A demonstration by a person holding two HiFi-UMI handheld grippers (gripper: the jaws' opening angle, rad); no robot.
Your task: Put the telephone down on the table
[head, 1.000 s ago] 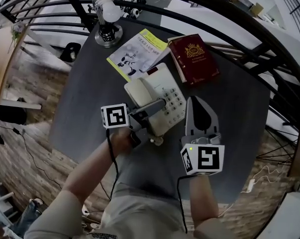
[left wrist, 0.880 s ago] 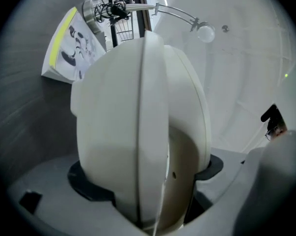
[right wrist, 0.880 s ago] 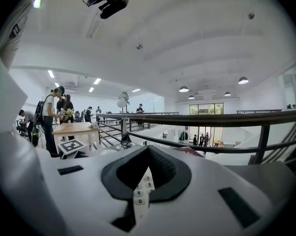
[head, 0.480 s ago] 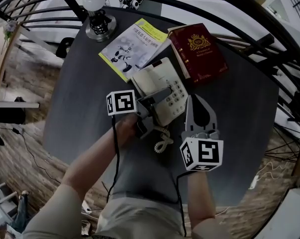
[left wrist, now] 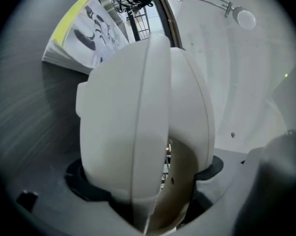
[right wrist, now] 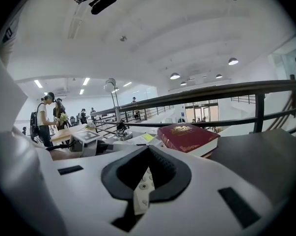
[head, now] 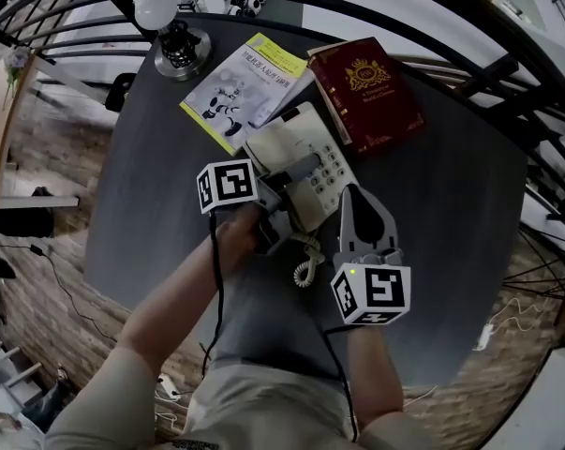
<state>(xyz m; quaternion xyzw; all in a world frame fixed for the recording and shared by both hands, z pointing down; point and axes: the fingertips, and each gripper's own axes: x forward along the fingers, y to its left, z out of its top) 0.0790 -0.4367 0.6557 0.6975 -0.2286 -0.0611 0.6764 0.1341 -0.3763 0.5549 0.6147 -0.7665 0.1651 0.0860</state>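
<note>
A cream push-button telephone point(head: 305, 162) lies slantwise at the middle of the round dark table point(head: 151, 186); whether it rests on the top or hangs just above it I cannot tell. My left gripper point(head: 301, 170) reaches over it from the near left and is shut on its white body point(left wrist: 138, 122), which fills the left gripper view. The phone's coiled cord point(head: 305, 265) dangles toward me. My right gripper point(head: 350, 195) hovers just right of the keypad, jaws shut with nothing in them point(right wrist: 145, 178).
A red hardback book point(head: 366, 92) lies beyond the phone on the right, and a yellow-edged booklet point(head: 240, 87) touches the phone's far corner. A desk lamp point(head: 174, 36) stands at the table's far left. A curved black railing point(head: 404, 17) runs behind the table.
The left gripper and the telephone have shifted slightly away from me toward the booklet, and the coiled cord now shows below the phone. The right gripper has edged left toward the keypad.
</note>
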